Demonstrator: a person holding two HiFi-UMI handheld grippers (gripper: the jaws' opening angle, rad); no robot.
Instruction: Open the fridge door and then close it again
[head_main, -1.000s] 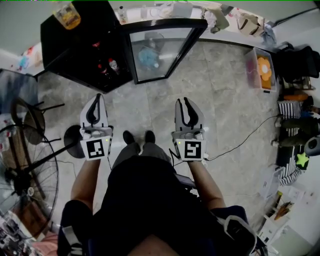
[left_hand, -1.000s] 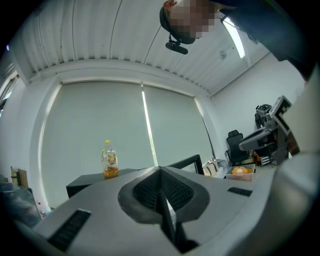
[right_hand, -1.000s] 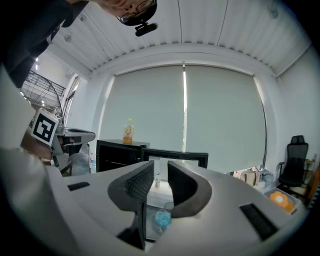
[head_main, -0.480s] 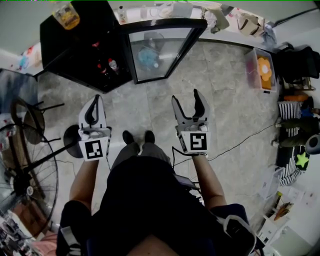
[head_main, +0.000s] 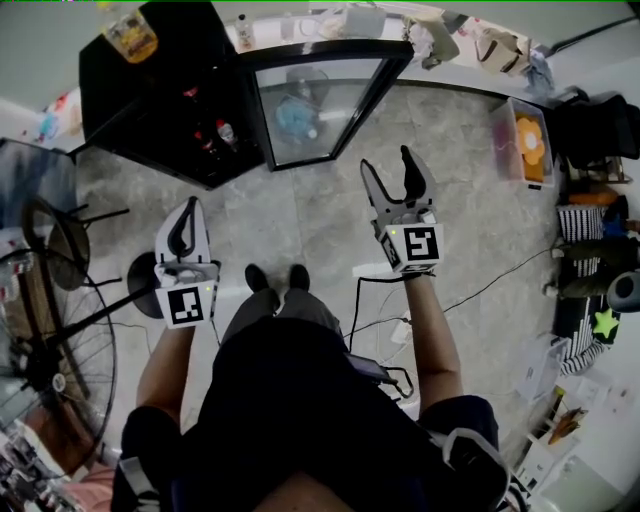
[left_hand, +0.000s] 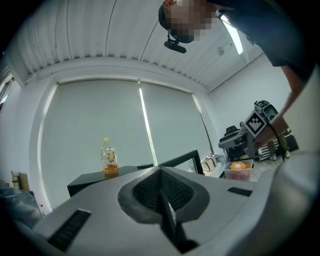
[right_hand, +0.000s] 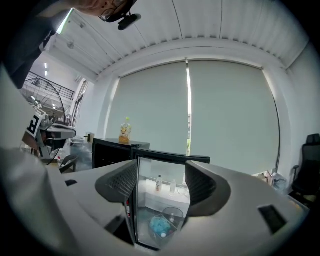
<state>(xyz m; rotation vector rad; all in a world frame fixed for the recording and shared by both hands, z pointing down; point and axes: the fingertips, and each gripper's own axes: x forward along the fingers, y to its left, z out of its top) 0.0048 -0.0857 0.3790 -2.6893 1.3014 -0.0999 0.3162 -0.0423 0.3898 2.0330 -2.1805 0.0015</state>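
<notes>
The right gripper (head_main: 392, 168), jaws just opened wide with nothing gripped, points at the fridge door (head_main: 320, 105), which stands ajar from the fridge (head_main: 165, 110) at the floor's far edge. The left gripper (head_main: 187, 210) is closed and empty. Opening looks done; closing the door remains.

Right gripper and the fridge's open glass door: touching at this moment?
Apart. The head view shows bare floor between the right gripper, whose empty jaws have just been opening, and the glass door.
</notes>
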